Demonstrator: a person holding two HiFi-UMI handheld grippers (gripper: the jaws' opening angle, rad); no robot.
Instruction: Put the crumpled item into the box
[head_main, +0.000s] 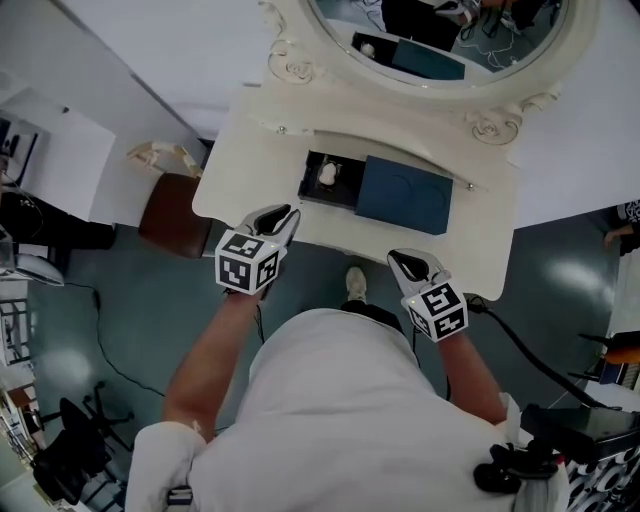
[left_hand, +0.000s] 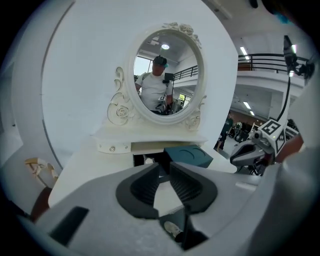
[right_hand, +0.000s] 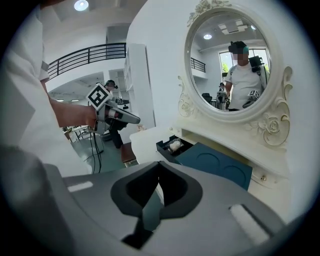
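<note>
A white crumpled item (head_main: 327, 174) (right_hand: 174, 145) lies inside a small dark open box (head_main: 309, 186) (right_hand: 162, 146) on the white dressing table (head_main: 235, 170). The box's dark blue lid (head_main: 405, 193) (left_hand: 187, 155) (right_hand: 215, 165) lies flat just right of it. My left gripper (head_main: 283, 215) (left_hand: 164, 167) hovers at the table's front edge, short of the box, its jaws a narrow gap apart with nothing between them. My right gripper (head_main: 402, 260) (right_hand: 159, 164) hangs in front of the table below the lid, its jaw tips meeting, empty.
An oval mirror (head_main: 430, 40) in a carved white frame stands at the back of the table. A brown stool (head_main: 168, 212) sits on the floor to the table's left. A black cable (head_main: 520, 345) runs across the floor on the right.
</note>
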